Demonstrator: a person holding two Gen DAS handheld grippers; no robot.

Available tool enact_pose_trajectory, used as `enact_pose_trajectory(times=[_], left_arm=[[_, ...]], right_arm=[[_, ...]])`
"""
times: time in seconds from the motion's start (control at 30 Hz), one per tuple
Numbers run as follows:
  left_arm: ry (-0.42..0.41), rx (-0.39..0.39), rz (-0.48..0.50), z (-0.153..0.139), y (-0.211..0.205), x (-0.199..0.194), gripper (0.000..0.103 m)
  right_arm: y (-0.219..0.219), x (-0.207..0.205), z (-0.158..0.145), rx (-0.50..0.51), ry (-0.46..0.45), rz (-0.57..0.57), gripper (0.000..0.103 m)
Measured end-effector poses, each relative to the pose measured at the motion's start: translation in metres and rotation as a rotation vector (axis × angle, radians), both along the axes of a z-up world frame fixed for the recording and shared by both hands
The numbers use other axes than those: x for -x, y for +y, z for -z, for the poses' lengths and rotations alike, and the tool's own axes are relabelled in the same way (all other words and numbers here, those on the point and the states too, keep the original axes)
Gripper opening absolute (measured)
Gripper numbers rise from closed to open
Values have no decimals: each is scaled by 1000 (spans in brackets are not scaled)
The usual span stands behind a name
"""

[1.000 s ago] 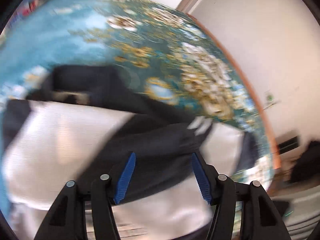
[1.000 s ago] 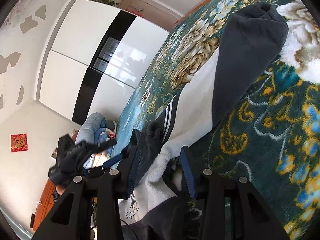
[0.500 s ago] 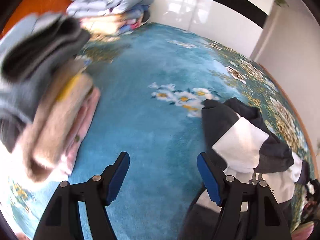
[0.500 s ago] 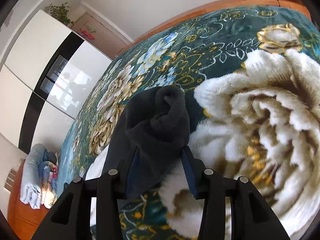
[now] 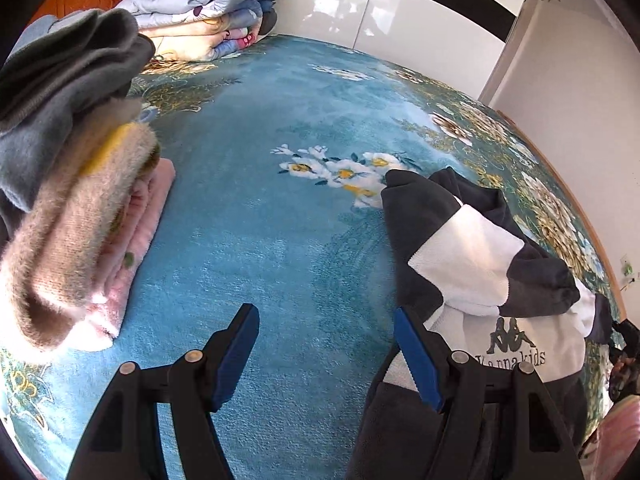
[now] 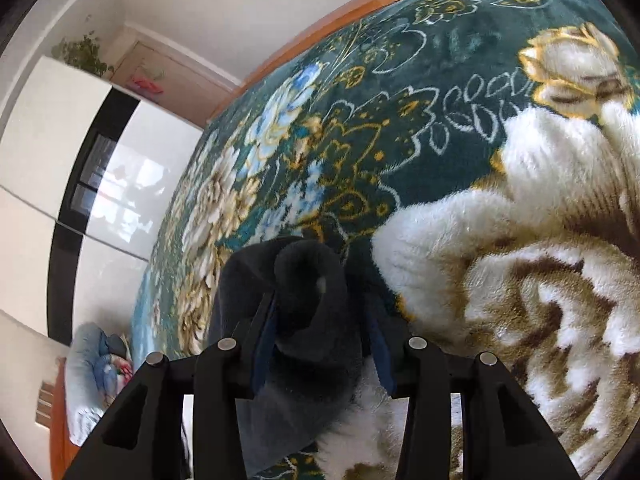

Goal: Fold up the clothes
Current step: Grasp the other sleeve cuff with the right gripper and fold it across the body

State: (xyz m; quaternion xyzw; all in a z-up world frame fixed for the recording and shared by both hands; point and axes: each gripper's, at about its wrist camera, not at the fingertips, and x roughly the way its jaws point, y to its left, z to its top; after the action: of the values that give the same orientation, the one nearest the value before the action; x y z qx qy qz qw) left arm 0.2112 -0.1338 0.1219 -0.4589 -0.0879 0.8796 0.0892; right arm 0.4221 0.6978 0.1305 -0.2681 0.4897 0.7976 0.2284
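Observation:
A dark grey and white sweatshirt [image 5: 484,276] with a printed logo lies bunched on the floral blanket [image 5: 280,216], at the right of the left wrist view. My left gripper [image 5: 326,348] is open and empty above bare blanket, just left of the sweatshirt. In the right wrist view my right gripper [image 6: 318,340] is closed around a rolled dark grey sleeve end [image 6: 304,292] of the sweatshirt, low over the blanket [image 6: 520,240]. Its blue pads press the cloth from both sides.
A stack of folded clothes [image 5: 68,184] in grey, tan and pink sits at the left. Folded quilts [image 5: 200,8] lie at the back by white and black wardrobe doors [image 5: 400,20]. The bed's wooden edge [image 6: 360,4] runs along the wall.
My left gripper has let go of the sweatshirt and swung left over bare blanket, now open. My right gripper has carried the dark sleeve across onto the blanket's big flower pattern.

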Motion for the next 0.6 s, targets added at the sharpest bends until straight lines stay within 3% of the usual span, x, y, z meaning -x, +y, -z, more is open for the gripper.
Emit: enact_pose_trajectory(times=[0.07, 0.2, 0.4, 0.5, 0.6], left_arm=[[2, -7, 8, 0, 3, -1, 74], [21, -32, 25, -5, 1, -8, 74], [35, -102, 33, -8, -14, -20, 74], [42, -137, 32, -6, -25, -29, 74], [44, -167, 33, 0, -38, -39, 74]], right_arm=[[-1, 2, -2, -5, 0, -24, 22], [2, -11, -17, 91, 123, -24, 20], [-54, -6, -127, 43, 359, -202, 20], [-115, 14, -188, -27, 441, -364, 20], [-188, 48, -217, -46, 470, -518, 20]])
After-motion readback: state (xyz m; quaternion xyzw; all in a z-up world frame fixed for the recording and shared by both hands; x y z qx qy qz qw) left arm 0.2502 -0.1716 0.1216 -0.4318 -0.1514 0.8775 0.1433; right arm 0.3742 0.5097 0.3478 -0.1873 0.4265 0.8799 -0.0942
